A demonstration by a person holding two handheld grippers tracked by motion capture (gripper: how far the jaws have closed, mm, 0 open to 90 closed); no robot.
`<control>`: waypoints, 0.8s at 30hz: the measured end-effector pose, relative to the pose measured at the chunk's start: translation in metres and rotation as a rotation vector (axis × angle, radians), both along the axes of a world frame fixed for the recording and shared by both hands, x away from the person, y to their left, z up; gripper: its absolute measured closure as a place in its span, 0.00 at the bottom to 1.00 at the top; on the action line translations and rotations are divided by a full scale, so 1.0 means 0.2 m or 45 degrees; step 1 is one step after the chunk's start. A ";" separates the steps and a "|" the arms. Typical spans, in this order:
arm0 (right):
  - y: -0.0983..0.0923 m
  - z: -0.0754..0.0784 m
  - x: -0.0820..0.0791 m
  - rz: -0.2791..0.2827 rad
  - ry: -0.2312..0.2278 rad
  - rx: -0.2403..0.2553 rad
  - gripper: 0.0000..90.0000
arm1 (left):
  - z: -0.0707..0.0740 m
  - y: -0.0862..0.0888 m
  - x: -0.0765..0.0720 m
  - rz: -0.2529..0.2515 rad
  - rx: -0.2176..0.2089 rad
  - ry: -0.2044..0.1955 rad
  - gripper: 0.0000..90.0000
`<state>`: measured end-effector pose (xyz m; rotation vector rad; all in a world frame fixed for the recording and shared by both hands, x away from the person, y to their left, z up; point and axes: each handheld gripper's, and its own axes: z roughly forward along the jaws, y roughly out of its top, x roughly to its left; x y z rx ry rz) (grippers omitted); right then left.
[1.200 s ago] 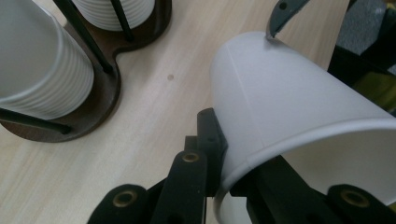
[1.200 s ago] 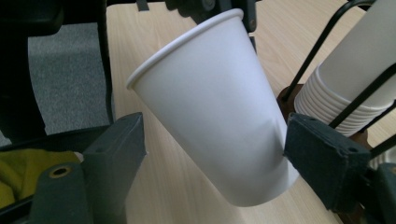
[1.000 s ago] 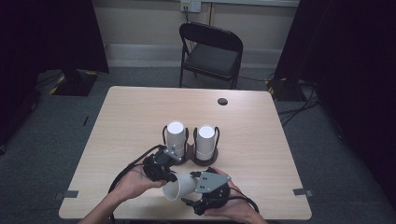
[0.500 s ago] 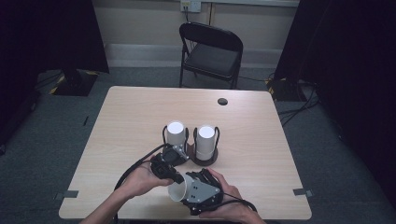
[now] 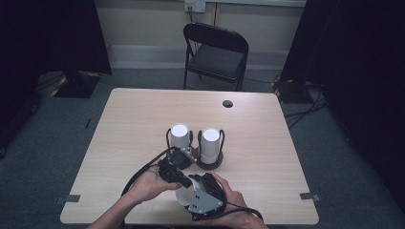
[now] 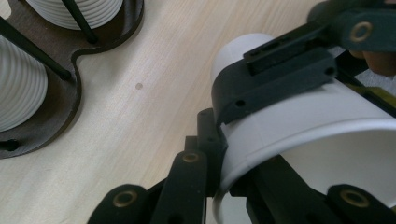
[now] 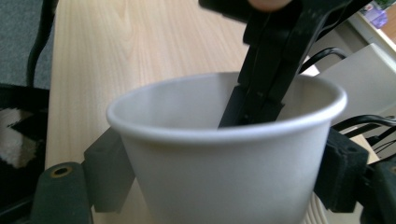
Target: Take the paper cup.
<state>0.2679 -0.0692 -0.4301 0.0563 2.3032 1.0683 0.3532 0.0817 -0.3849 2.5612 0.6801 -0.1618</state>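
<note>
Cup: white paper cup (image 5: pixel 184 195) is held sideways above table (image 5: pixel 129 124) near edge.
Right gripper (image 7: pixel 219 186): clamped on cup body.
Left gripper (image 6: pixel 243 154): rim pinched, one jaw inside.
Holder (image 5: pixel 210 163): two cup stacks seated, just beyond.

- the upper half of the table (image 5: pixel 143 114) lies bare, apart from a small dark hole (image 5: pixel 228 103) toward the upper right.
- at frame centre the black rack (image 5: pixel 210 163) with two upright stacks of cups (image 5: pixel 180 138) blocks the way.
- just below it, both grippers crowd around a white cup (image 5: pixel 184 195).
- wide open strips of tabletop run down the left and right sides.
</note>
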 end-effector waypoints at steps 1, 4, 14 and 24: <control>0.00 0.00 0.00 -0.004 -0.004 0.001 0.22 | 0.00 0.00 0.00 0.010 -0.008 0.002 0.97; 0.00 0.00 0.00 -0.017 -0.001 0.012 0.21 | -0.01 -0.01 0.00 0.035 -0.016 0.007 0.97; 0.00 0.02 0.00 -0.038 0.004 0.045 0.22 | -0.02 -0.01 0.01 0.070 -0.037 0.025 0.97; 0.00 0.02 0.00 -0.044 0.024 0.045 0.23 | -0.03 -0.01 0.01 0.067 -0.038 0.017 0.96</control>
